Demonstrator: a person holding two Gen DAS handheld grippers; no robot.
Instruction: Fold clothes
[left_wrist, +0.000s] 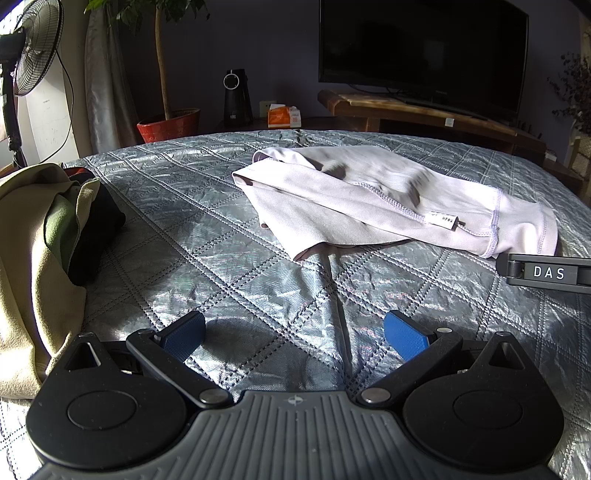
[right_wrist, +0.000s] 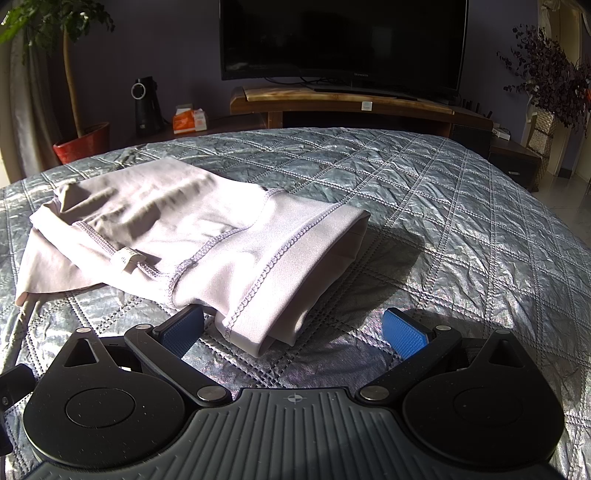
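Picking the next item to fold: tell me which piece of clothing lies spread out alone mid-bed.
The pale lilac garment; the beige, green and black clothes are heaped at the bed's left edge.

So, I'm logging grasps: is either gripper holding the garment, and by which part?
Nothing is held. Both the left gripper and right gripper are open; the pale garment lies on the bed, its waistband end between the right fingers.

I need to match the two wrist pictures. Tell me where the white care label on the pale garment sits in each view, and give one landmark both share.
Left wrist view: the care label sits right of centre, on the seam of the pale garment.
Right wrist view: the care label sits left of centre, on the garment's near seam.
Shared landmark: the orange tissue box beyond the bed.
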